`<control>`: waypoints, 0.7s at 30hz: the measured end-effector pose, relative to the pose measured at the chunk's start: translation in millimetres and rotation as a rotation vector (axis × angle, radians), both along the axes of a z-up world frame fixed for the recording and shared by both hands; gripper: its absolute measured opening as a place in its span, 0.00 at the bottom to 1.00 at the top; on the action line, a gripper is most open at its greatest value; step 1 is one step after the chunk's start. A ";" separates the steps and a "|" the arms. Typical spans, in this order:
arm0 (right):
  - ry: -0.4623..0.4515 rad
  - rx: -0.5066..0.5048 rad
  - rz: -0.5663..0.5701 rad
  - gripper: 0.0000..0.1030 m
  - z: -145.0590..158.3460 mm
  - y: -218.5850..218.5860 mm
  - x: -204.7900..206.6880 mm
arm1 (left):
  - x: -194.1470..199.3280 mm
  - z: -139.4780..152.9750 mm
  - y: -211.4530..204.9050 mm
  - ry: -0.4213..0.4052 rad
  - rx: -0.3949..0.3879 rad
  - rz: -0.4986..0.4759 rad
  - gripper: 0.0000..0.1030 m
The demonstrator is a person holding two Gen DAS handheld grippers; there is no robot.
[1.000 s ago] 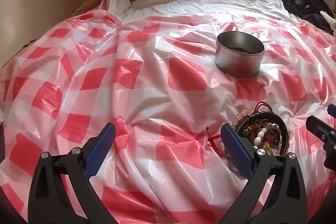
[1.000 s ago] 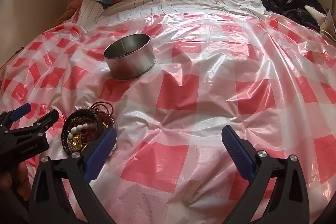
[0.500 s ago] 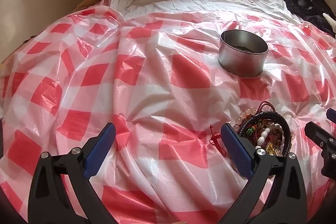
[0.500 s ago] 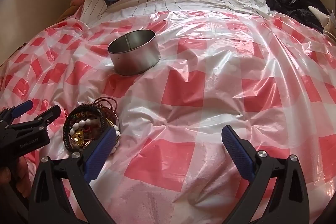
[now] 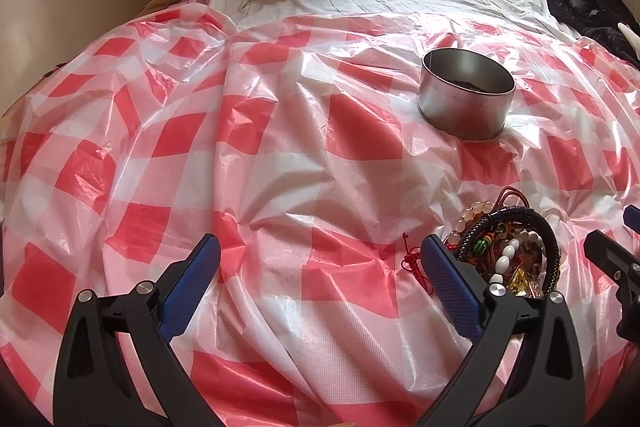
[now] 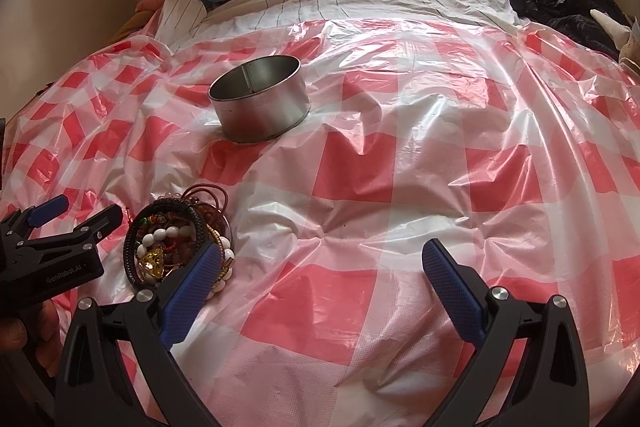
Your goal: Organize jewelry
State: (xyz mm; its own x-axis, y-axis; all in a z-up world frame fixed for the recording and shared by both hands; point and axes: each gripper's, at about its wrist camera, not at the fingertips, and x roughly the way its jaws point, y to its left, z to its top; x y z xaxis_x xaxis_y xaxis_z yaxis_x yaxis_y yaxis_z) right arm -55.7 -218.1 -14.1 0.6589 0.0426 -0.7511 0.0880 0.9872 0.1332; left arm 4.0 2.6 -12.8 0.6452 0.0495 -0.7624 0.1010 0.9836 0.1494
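Barely started: jewelry pile lay between both spread, empty tools, left tool, right tool, tin beyond nearly empty.

Bare sheet between tin and jewelry pile.

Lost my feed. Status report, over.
Left gripper and right gripper open, empty. Jewelry pile on checkered sheet, metal tin beyond. Nothing between.

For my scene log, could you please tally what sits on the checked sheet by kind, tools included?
Round metal tin: 1
Heap of jewelry: 1 (pieces too tangled to count)
Handheld tools, both open: 2, left tool and right tool
Total: 4
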 end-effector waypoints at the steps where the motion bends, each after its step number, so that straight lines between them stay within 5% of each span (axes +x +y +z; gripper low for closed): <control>1: -0.002 -0.003 0.004 0.94 0.4 1.8 -0.3 | 0.0 -0.1 -0.2 0.000 0.002 0.000 0.94; 21: -0.005 -0.011 0.017 0.94 1.3 6.2 -0.7 | 0.7 0.2 0.3 0.001 0.005 -0.002 0.94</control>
